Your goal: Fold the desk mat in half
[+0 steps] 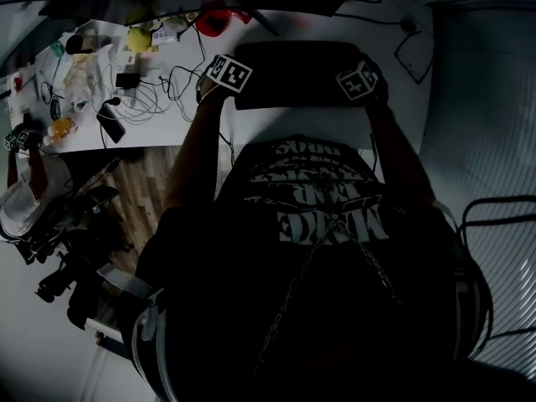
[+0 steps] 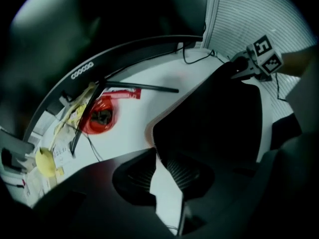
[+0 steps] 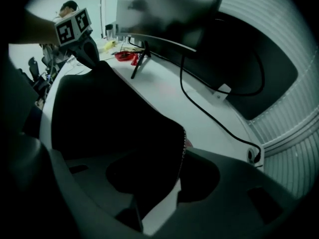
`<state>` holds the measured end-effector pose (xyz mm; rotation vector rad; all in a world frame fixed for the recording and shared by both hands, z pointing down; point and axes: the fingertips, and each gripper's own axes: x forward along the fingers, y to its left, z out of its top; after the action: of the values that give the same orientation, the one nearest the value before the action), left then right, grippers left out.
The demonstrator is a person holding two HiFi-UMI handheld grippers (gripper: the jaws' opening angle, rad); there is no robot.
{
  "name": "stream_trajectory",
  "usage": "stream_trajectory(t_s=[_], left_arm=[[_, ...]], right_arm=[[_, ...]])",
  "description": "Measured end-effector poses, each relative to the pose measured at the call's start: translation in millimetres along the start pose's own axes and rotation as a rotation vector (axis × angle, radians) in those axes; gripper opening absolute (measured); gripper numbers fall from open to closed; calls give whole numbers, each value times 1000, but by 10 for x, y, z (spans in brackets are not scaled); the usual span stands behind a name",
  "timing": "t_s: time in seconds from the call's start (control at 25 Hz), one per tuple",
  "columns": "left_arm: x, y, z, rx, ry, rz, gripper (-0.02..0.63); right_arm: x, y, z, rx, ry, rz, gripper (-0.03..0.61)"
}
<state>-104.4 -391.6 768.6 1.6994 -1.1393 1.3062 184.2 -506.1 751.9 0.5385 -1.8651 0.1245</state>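
The desk mat [image 1: 293, 69] was laid on the worktop [image 1: 285, 128], the left hand-held gripper [image 2: 160, 156] set at its 9 o'clock edge, the right hand-held gripper [image 3: 159, 180] at 3 o'clock; cables [image 1: 155, 99] were strewn farther out at 9 o'clock.

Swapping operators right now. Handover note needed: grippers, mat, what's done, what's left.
Left gripper: jaws slightly apart, only white desk shows between them; the mat corner sits just past the tips.
Right gripper: jaws apart, a mat corner lies between them, not pinched.
Desk mat: flat on the desk, one gripper at each end. A lighter edge shows at the corners, so it looks doubled over.
Done: fold apparently made.
Left: lift both grippers clear and check that the edges line up.
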Motion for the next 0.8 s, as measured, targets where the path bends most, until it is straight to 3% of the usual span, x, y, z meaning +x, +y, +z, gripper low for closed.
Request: stream_trajectory(t_s=[0.12, 0.2, 0.28, 0.36, 0.44, 0.56, 0.6, 0.68, 0.8], left_arm=[[-73, 116, -200, -60, 30, 53, 80], [-303, 320, -246, -122, -23, 141, 87], [-602, 531, -231, -210, -137, 223, 90], [-1129, 621, -37, -263, -321, 278, 89], [-1787, 461, 324, -277, -564, 250, 78], [-2754, -97, 868, -204, -895, 146, 9], [-3002, -283, 989, -179, -976, 123, 8], [-3286, -570, 1136, -174, -1085, 92, 6], [-3159, -871, 1139, -206, -1089, 61, 6]], right_arm=[[-127, -135, -110, 23, -34, -114, 204], [-378, -275, -105, 30, -94, -210, 204], [-709, -405, -57, 37, -168, -301, 204], [-1120, -471, 54, 77, -268, -347, 204], [-1616, -395, 303, 150, -409, -322, 204], [-2465, -46, 847, 155, -666, -250, 197], [-2715, 95, 1003, 155, -754, -224, 158], [-3051, 330, 1202, 189, -898, -180, 20], [-3063, 611, 1249, 250, -928, -103, 2]])
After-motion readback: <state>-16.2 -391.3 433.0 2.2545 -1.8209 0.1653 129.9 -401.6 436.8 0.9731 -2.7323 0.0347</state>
